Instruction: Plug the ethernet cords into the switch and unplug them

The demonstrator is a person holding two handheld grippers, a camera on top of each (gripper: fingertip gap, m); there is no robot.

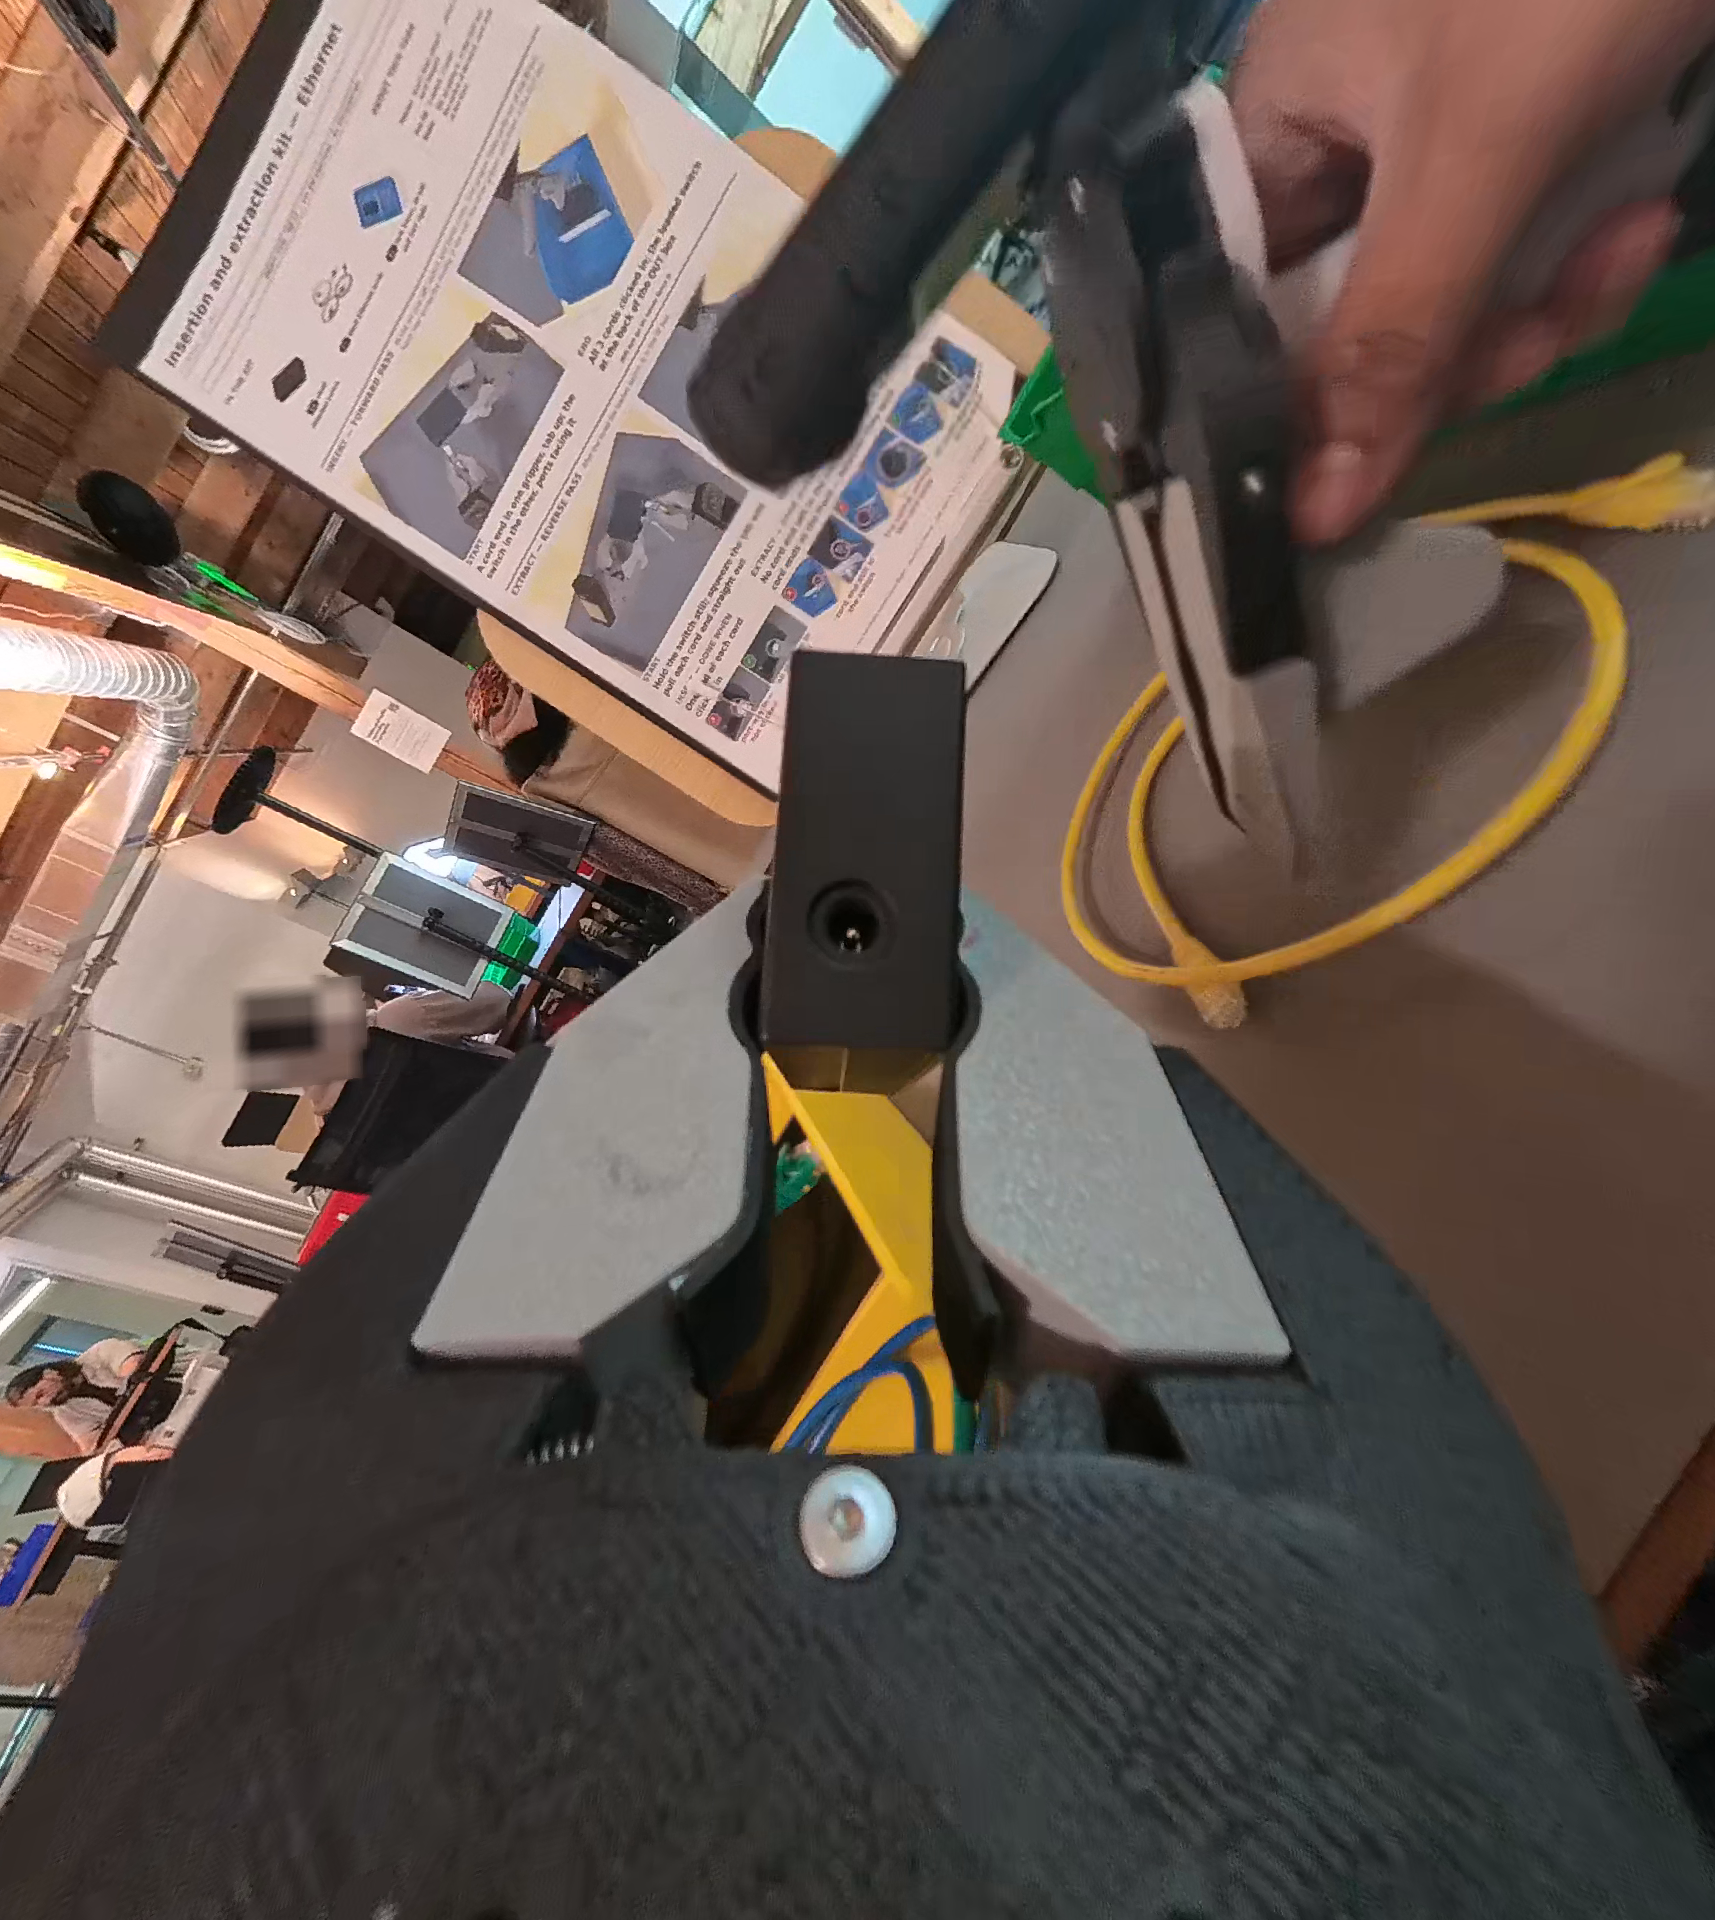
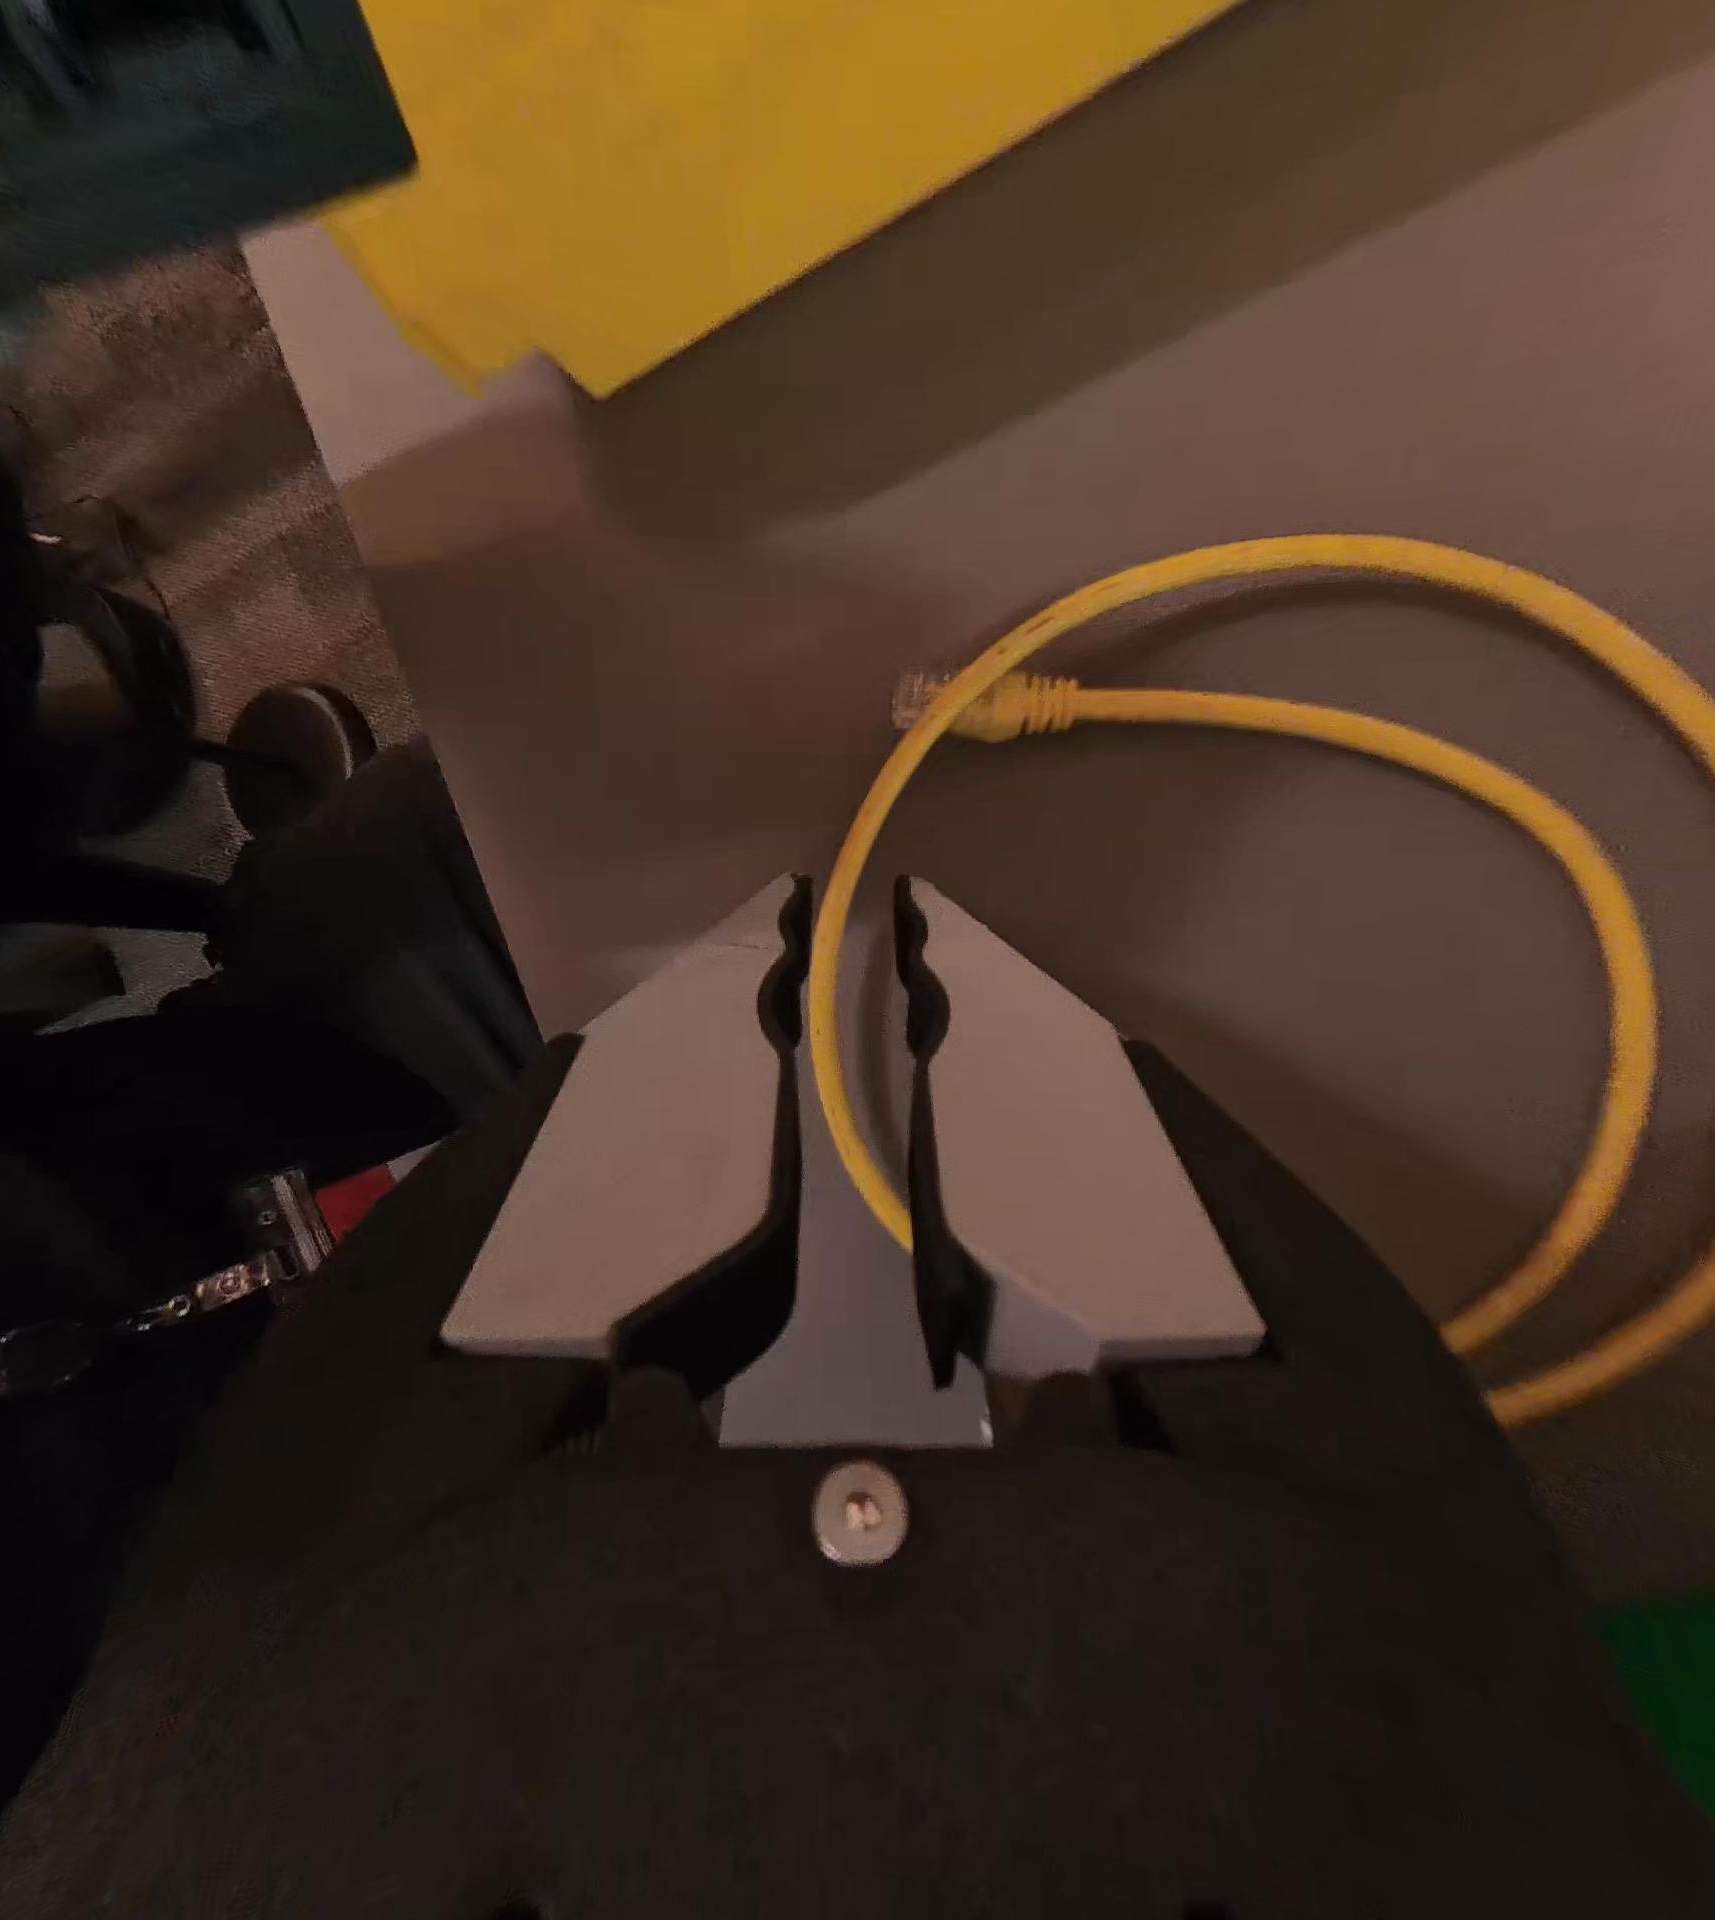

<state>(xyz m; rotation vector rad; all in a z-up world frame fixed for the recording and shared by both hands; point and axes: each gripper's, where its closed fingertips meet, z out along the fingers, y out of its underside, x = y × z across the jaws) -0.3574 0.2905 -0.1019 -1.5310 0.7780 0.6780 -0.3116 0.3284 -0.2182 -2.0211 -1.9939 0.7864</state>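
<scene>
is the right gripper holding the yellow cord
No, the right gripper has its fingers apart with the yellow cord lying loose on the table, passing through the gap ungripped.

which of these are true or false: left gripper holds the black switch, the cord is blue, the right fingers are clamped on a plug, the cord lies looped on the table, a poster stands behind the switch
1. The left gripper holds the black switch. True.
2. The cord is blue. False: the ethernet cord is yellow.
3. The right gripper is clamped on a plug. False: its fingers stand apart with a stretch of cord between them, and the plug lies free farther ahead.
4. The cord lies looped on the table. True.
5. A poster stands behind the switch. True, as seen in the left wrist view.
</scene>
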